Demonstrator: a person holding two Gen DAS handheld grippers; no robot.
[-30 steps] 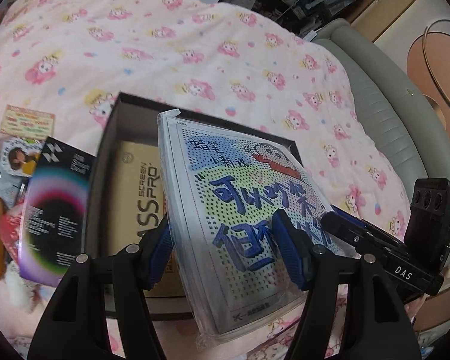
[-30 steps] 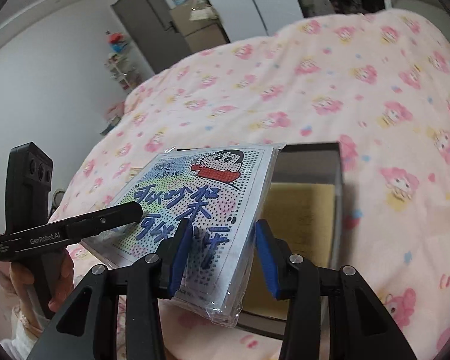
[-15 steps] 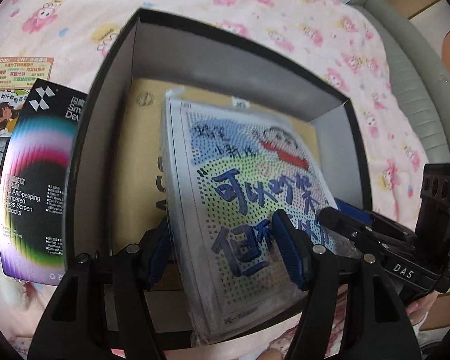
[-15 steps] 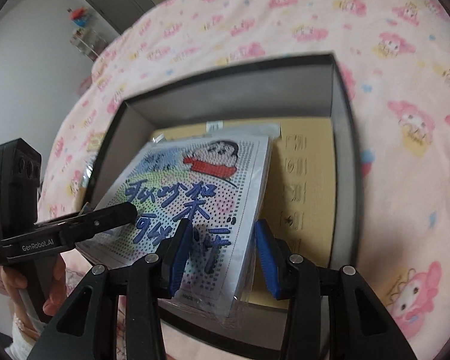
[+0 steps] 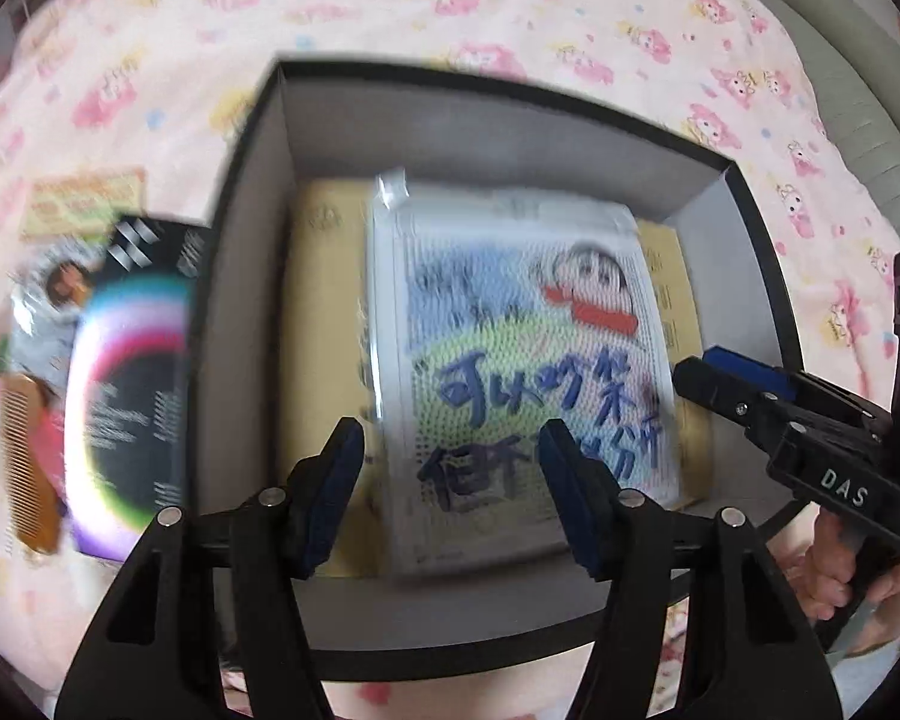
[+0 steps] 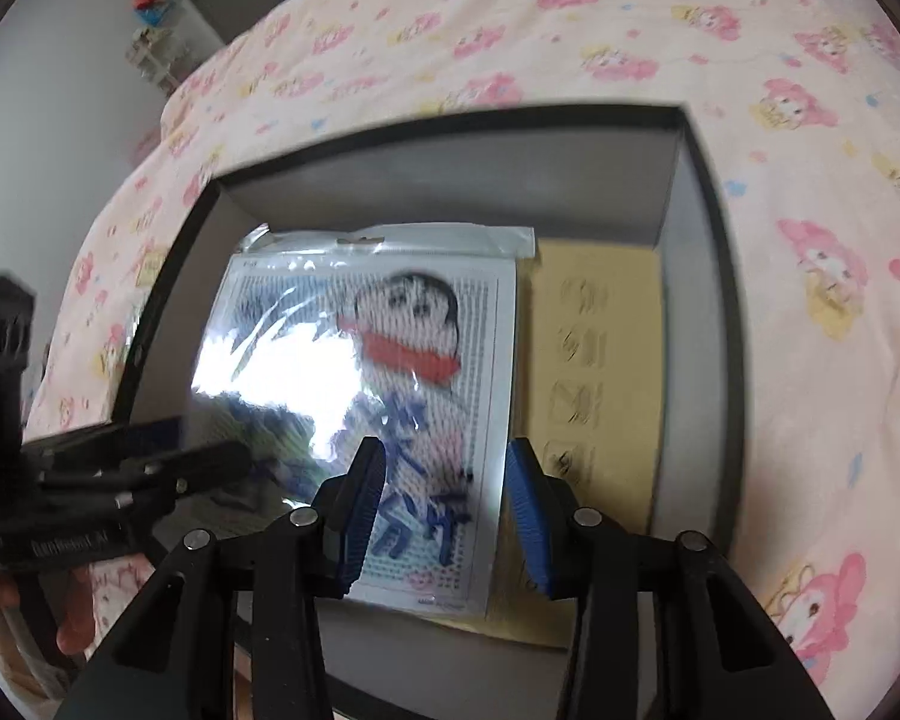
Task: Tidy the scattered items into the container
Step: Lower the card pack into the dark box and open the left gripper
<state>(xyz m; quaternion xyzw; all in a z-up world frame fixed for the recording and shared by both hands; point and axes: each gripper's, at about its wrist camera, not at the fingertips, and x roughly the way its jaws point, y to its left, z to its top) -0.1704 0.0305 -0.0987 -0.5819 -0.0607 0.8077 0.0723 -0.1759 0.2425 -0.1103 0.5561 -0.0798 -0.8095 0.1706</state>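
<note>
both tongs, left (image 5: 450, 450) and right (image 6: 444, 474), hang released over the black box (image 5: 240, 276) on the bed (image 6: 810, 120). the bagged cartoon craft kit (image 5: 522, 360) lies flat inside on a tan carton (image 6: 594, 360). a screen protector pack (image 5: 132, 372) and comb (image 5: 24, 468) lie outside the box's left wall.

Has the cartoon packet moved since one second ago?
Yes. The cartoon packet went down into the black box; earlier it was held tilted above the rim, now it lies flat on the brown package.
</note>
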